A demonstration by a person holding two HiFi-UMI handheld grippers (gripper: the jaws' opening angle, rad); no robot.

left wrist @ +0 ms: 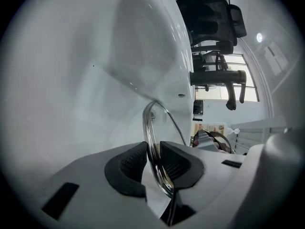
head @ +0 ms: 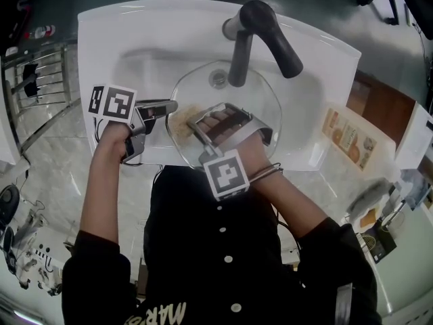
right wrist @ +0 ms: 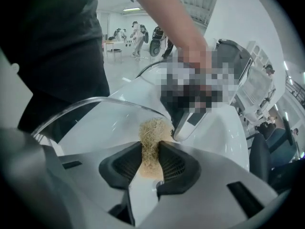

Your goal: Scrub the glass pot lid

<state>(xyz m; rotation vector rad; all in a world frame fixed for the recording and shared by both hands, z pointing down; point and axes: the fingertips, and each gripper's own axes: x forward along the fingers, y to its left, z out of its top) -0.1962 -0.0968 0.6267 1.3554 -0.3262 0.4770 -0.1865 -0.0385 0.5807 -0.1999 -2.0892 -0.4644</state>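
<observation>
A clear glass pot lid (head: 267, 110) is held tilted over the white sink basin (head: 135, 53), under the faucet. My left gripper (head: 170, 107) is shut on the lid's left rim; in the left gripper view the rim (left wrist: 151, 123) runs edge-on between the dark pads of this gripper (left wrist: 155, 162). My right gripper (head: 195, 123) is shut on a tan fibrous scrubber (head: 178, 122) that rests on the lid's near-left part. In the right gripper view the scrubber (right wrist: 153, 135) sticks out from this gripper's pads (right wrist: 150, 163) against the glass (right wrist: 90, 111).
A dark curved faucet (head: 260, 32) rises over the basin behind the lid. A wire rack (head: 40, 80) stands left of the sink. A printed box (head: 348, 137) and small items lie on the counter at the right.
</observation>
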